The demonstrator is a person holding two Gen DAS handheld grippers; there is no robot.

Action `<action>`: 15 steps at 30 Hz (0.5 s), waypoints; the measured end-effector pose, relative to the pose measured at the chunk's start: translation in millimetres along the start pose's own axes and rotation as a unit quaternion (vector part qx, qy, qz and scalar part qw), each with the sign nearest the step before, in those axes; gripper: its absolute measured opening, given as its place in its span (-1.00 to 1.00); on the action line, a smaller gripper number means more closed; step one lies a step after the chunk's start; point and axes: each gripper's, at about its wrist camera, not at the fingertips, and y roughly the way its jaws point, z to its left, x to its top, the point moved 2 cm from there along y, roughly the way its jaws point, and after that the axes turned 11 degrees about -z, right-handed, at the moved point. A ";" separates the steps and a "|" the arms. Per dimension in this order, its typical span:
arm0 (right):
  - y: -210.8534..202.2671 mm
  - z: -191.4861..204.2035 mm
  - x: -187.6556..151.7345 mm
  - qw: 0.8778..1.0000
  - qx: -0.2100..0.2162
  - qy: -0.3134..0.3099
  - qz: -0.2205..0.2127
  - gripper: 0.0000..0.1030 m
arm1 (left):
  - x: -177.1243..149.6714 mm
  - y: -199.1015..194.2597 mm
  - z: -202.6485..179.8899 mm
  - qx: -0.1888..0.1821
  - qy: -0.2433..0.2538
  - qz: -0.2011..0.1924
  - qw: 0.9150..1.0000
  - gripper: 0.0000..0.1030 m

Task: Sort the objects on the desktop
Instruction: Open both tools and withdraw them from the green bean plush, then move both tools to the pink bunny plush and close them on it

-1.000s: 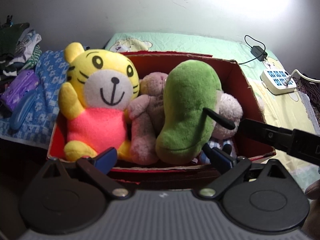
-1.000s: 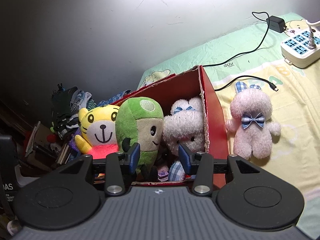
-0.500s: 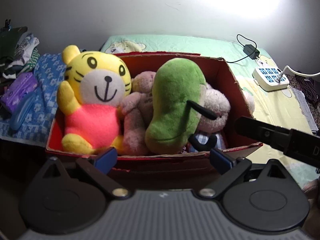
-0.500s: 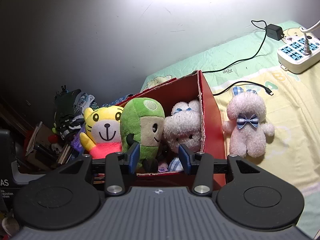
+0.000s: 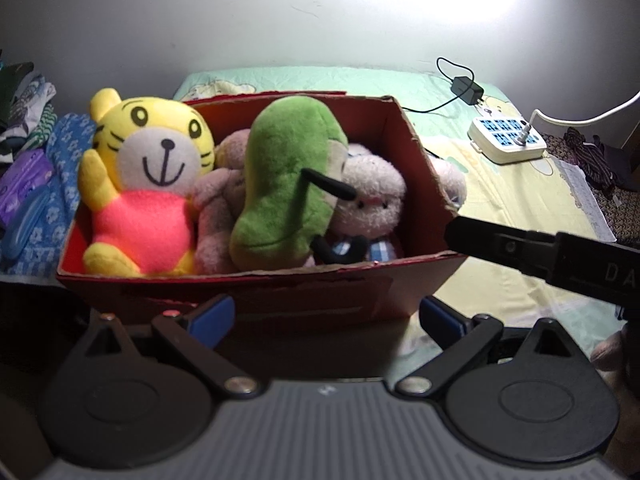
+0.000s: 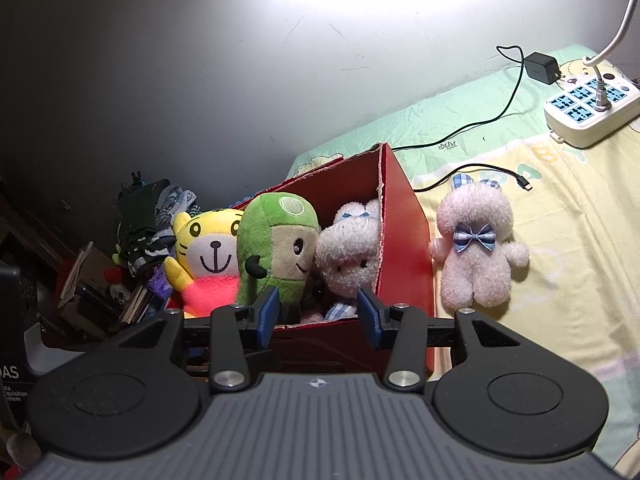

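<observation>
Red cardboard box (image 5: 416, 184) now sits farther from both empty, spread grippers (image 5: 326, 318) (image 6: 316, 312), leaving the pink bunny (image 6: 476, 248) unsorted.

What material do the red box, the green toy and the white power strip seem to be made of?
Red box: likely cardboard, matte red; its rim is ragged and torn, showing a brown core. Green toy: soft plush fabric, short fuzzy pile, with a beige face panel in the right wrist view. Power strip: probably hard plastic, smooth cream-white shell with blue socket faces.
</observation>
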 end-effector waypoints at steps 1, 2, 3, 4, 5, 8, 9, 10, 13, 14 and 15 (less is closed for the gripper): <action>-1.5 -4.1 1.2 1.000 0.001 -0.001 0.003 -0.10 | -1.7 -0.2 -5.2 -0.006 0.001 0.001 1.000 0.92; -3.3 -8.7 2.6 1.000 0.003 0.000 0.004 -0.10 | -3.7 -0.7 -11.2 -0.011 0.004 0.000 1.000 0.92; -4.6 -13.5 4.0 1.000 0.004 0.001 0.006 -0.10 | -5.3 -1.3 -16.5 -0.014 0.007 -0.002 1.000 0.92; -5.7 -18.5 5.2 1.000 0.004 0.003 0.008 -0.10 | -7.6 -1.7 -22.9 -0.017 0.009 -0.005 1.000 0.92; -6.8 -25.1 6.8 1.000 0.002 0.005 0.013 -0.10 | -9.7 -1.7 -28.7 -0.025 0.009 -0.006 1.000 0.92; -10.6 -44.5 10.8 1.000 -0.006 0.006 0.021 -0.10 | -16.0 0.3 -46.1 -0.058 -0.001 -0.001 0.998 0.92; -11.3 -51.7 12.0 1.000 -0.011 0.006 0.024 -0.10 | -17.9 1.7 -51.9 -0.066 -0.003 0.002 0.998 0.92; -11.6 -60.2 12.9 0.999 -0.017 0.009 0.027 -0.10 | -20.3 3.6 -59.5 -0.072 -0.002 0.004 0.997 0.92; -10.0 -86.4 14.6 0.998 -0.028 0.024 0.043 -0.09 | -25.9 9.7 -80.7 -0.093 -0.003 0.006 0.996 0.92; -8.7 -93.3 14.6 0.998 -0.032 0.026 0.047 -0.09 | -28.0 12.1 -87.3 -0.101 -0.004 0.006 0.995 0.92; -6.9 -99.5 14.3 0.998 -0.036 0.027 0.053 -0.09 | -29.6 14.2 -92.5 -0.107 -0.006 0.005 0.994 0.92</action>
